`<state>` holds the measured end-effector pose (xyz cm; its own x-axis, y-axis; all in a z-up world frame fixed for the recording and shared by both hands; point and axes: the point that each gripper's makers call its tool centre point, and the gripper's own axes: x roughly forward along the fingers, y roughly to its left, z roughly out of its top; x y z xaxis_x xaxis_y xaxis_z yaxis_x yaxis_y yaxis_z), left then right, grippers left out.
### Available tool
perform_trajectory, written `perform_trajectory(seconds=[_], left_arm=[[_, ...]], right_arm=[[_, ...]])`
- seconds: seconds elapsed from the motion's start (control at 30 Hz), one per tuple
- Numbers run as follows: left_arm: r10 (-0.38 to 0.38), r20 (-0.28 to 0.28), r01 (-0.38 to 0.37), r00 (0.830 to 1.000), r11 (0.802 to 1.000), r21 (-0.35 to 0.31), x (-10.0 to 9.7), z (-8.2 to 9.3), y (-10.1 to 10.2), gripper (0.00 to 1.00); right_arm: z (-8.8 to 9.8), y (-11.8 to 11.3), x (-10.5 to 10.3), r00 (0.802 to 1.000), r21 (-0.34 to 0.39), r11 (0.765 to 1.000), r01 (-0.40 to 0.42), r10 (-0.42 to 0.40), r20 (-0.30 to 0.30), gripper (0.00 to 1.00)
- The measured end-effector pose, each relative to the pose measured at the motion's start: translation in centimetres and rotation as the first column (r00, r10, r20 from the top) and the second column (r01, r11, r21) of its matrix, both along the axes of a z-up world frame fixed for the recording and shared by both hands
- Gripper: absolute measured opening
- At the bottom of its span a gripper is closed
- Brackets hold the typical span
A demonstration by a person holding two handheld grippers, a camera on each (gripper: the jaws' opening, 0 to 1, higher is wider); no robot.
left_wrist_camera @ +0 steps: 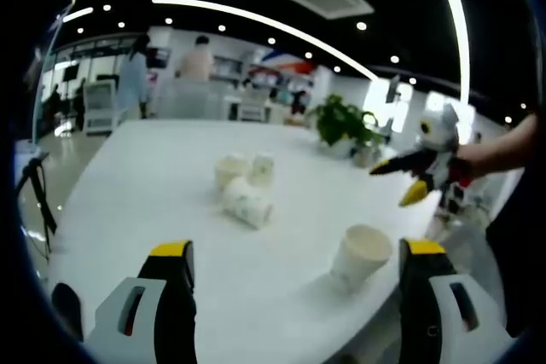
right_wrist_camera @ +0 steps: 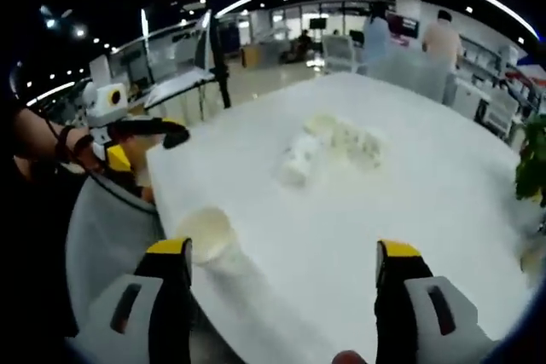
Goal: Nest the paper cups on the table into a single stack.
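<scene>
Left gripper view: my left gripper [left_wrist_camera: 294, 274] gapes, holding nothing. Nearest paper cup [left_wrist_camera: 361, 254] stands upright between its jaws; three cups [left_wrist_camera: 245, 187] cluster beyond it on the table [left_wrist_camera: 153, 176].

Right gripper view: my right gripper [right_wrist_camera: 283, 274] likewise released. Nearest cup light, crushable, I judge; pinch the rim gently.

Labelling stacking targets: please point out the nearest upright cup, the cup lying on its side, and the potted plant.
Nearest upright cup [left_wrist_camera: 360, 255], left gripper view, outer wall.
Cup lying on its side [left_wrist_camera: 248, 205], left gripper view, side wall.
Potted plant [left_wrist_camera: 344, 120], left gripper view, leaves.
</scene>
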<state>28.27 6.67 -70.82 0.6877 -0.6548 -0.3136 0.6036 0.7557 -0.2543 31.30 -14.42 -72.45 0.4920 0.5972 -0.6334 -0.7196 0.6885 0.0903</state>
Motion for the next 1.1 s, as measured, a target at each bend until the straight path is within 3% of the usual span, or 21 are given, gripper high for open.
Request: perform_trajectory(seconds=[0.1,0.57,1.1], left_arm=[[-0.001,-0.003,0.001,1.0,1.0,-0.001,0.0,0.0,0.0,1.0],[-0.009,-0.008,0.01,1.0,1.0,0.005,0.3,-0.2,-0.1,1.0],[-0.068,-0.001,0.068,0.998,0.997,0.029,3.0,-0.1,0.3,1.0]], right_arm=[[-0.1,-0.1,0.2,1.0,0.011,1.0,0.027,-0.027,-0.003,1.0],[-0.5,-0.2,0.0,0.999,0.022,0.999,0.028,-0.028,-0.024,1.0],[-1.0,-0.5,0.0,0.998,0.014,0.998,0.058,-0.058,-0.036,0.99]])
